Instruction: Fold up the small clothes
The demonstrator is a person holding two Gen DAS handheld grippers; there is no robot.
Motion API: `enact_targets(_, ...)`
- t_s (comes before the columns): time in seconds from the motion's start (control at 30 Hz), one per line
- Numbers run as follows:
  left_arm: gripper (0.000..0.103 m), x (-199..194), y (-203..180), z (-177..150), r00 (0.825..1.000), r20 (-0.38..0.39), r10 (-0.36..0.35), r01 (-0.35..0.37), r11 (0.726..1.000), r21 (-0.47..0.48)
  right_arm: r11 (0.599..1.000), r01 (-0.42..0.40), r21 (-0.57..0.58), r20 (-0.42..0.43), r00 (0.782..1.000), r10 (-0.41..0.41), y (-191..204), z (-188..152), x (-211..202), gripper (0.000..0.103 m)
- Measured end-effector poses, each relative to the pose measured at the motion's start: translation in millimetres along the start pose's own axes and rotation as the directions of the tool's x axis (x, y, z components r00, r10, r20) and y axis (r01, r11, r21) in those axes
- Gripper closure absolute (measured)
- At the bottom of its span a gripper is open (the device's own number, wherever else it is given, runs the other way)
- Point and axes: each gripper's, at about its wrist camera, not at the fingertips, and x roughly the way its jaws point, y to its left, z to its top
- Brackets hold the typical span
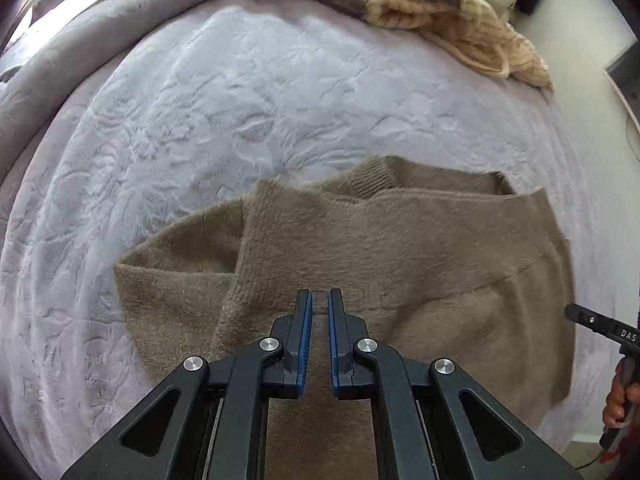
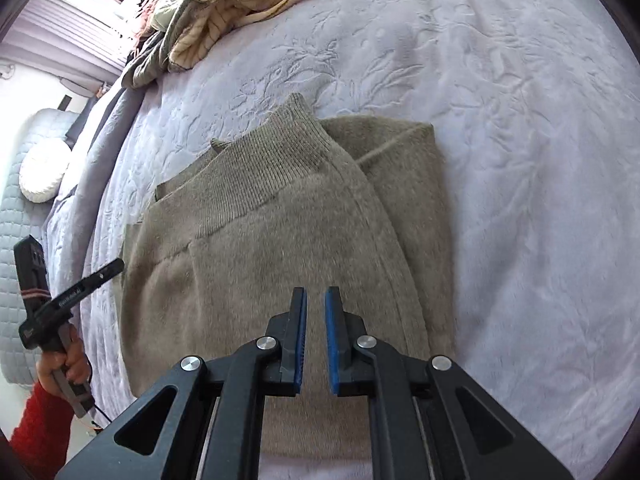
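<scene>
Left wrist view first: our left tongs (image 1: 319, 300) point steeply down over the brown sweater (image 1: 400, 248), which lies part-folded on the pale embossed bedspread (image 1: 200, 100). The blue pads stand almost together with only a narrow slot between them, and we see no knit pinched in that slot, so we judge these tongs closed on nothing. To their left a sleeve or side panel is doubled over the body and its edge sits loose; if we drag the tongs across it, the fuzzy knit could catch and pull that fold open. Further right, the ribbed collar (image 1: 372, 178) pokes out at the far edge, and a pile of cream and olive clothes (image 1: 452, 12) rests at the far side of the bed, well apart from the sweater.

Moving on to the right wrist view, our left hand (image 2: 66, 364) grips its tool at the bed's edge, just beside the sweater's side. In the middle the ribbed hem lies folded up over the body, slightly askew. Our right tongs (image 2: 316, 304) hover above the near part of the sweater, nearly closed and empty. If we pinch here we may take only the top layer, and the lower layers would slide on the plush bedspread and leave the fold crooked. At the right, the stacked edges already sit uneven, so a hasty next fold would likely lock that in.
</scene>
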Motion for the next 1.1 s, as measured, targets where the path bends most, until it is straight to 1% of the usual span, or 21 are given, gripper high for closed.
enact_targets(0.03,0.095,7.0,7.3,-2.6,1.000,-0.009,-0.004,0.004,0.999,-0.035,0.999,0.031,-0.009,-0.022,0.999,-0.031,-1.0,5.2,9.3,0.093)
enact_targets(0.1,0.095,9.8,19.8,-6.4,0.998,0.007,-0.058,0.058,0.993,-0.100,1.000,0.026,-0.010,-0.044,0.999,-0.027,-5.2,8.0,25.8,0.093)
enact_targets(0.13,0.095,8.9,21.9,-7.0,0.998,0.008,-0.065,0.066,0.991,-0.113,1.000,0.015,-0.003,-0.040,0.999,-0.015,-7.4,8.2,28.4,0.094)
enact_targets(0.3,0.095,1.6,20.1,-11.6,1.000,0.001,-0.016,0.016,0.996,-0.085,0.999,-0.024,0.041,-0.026,0.999,0.025,-13.2,3.1,23.7,0.094)
enact_targets(0.43,0.095,-8.7,32.3,-18.2,1.000,0.002,-0.009,0.009,0.993,-0.121,0.998,-0.016,0.061,-0.033,0.999,0.018,-15.8,-5.0,14.3,0.093)
enact_targets(0.6,0.095,-17.5,34.6,-30.2,0.999,-0.014,0.035,-0.037,0.994,-0.103,0.995,-0.018,0.099,-0.037,0.999,0.022,-24.1,-31.6,-1.2,0.092)
enact_targets(0.77,0.095,-37.8,36.4,-45.6,0.999,-0.012,0.034,-0.035,0.994,-0.104,0.990,-0.026,0.140,-0.045,0.998,0.033,-24.8,-58.5,-12.4,0.092)
enact_targets(0.93,0.095,-58.6,30.0,-58.0,0.999,-0.005,0.051,-0.051,0.995,-0.082,0.989,-0.034,0.146,-0.070,0.997,0.045,-15.5,-83.1,-18.6,0.092)
enact_targets(1.1,0.095,-78.6,23.5,-71.1,0.997,-0.024,0.078,-0.079,0.996,-0.048,0.987,-0.053,0.150,-0.081,0.995,0.066,-1.0,-103.7,-23.9,0.092)
